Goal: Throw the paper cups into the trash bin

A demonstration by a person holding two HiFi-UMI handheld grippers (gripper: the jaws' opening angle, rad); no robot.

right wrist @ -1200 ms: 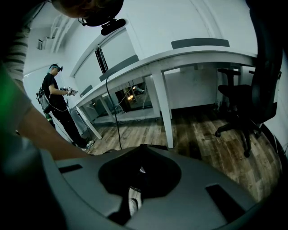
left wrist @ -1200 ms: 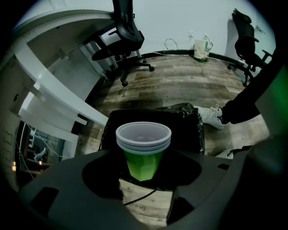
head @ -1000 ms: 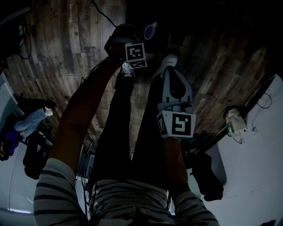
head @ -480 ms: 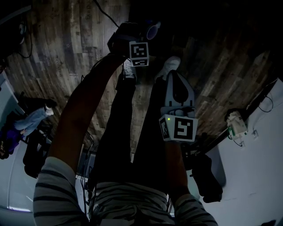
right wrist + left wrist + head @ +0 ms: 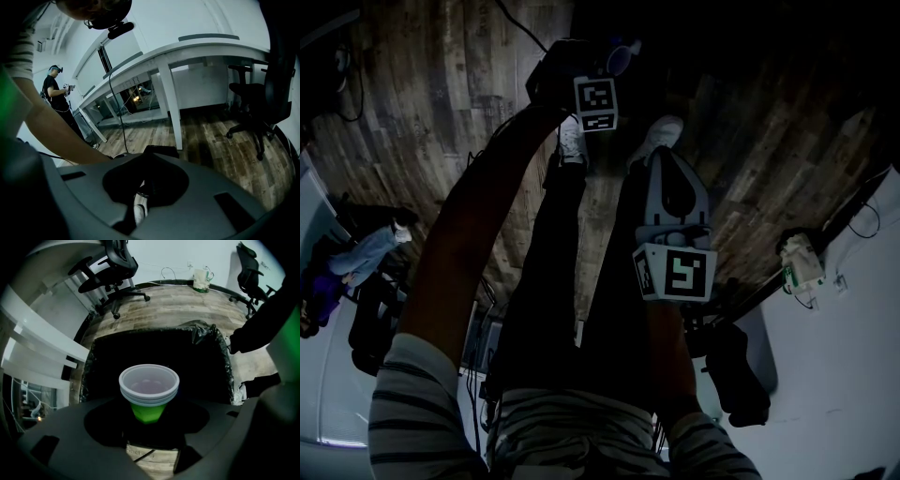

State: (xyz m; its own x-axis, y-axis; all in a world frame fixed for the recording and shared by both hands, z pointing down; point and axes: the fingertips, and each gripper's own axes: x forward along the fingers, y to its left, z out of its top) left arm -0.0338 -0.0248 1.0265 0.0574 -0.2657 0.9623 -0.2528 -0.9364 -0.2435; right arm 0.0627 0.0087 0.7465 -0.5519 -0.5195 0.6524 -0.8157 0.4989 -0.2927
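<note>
Head view: my left gripper (image 5: pixel 598 77) is held out ahead of me over dark ground, with the pale rim of the paper cups (image 5: pixel 619 60) showing at its tip. The right gripper (image 5: pixel 667 159) hangs lower, near my legs, above the plank floor (image 5: pixel 441 84).

Left gripper view: the jaws are clamped on the green base of the cups, which look like a nested stack with white rims. They hang directly over the mouth of the trash bin (image 5: pixel 220 357), which has a black liner (image 5: pixel 202 332). The bin's inside is too dark for me to tell what it holds. I judge this to be the drop step. Next, I need to open these jaws while the stack is centred over the opening.

Right gripper view: the jaws are together with nothing between them. It has no part in this step.
</note>
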